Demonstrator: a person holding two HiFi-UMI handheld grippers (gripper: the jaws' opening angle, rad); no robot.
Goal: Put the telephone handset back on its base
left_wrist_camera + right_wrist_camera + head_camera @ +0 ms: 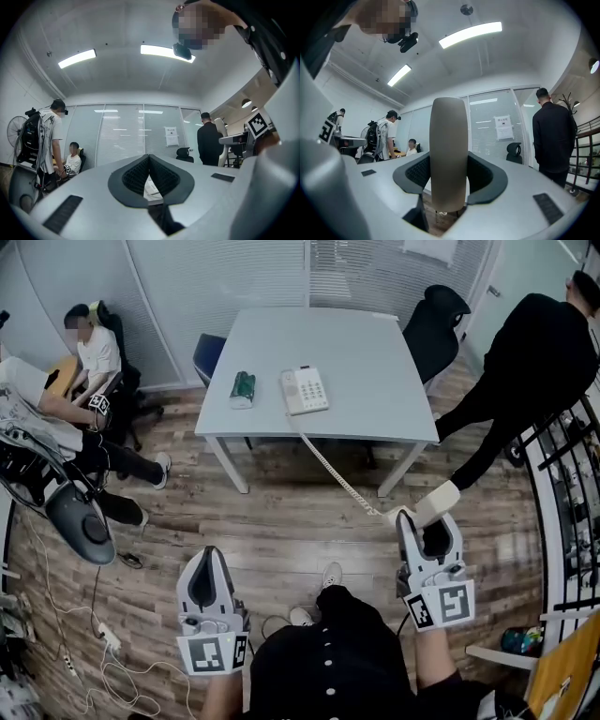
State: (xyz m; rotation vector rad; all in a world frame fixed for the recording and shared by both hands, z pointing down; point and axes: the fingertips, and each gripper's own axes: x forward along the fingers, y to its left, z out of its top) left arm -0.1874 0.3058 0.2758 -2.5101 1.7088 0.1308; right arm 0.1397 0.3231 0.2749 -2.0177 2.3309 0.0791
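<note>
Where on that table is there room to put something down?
The table is bare right of the telephone base and behind it. Crowded: front left, with the green item beside the base and the cord leaving the edge.

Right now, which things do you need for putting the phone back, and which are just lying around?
For the job: handset, clamped in the right gripper; coiled cord; telephone base on the table.

Just lying about: green packet on the table; black chair; power strip on the floor; left gripper, shut and empty.
</note>
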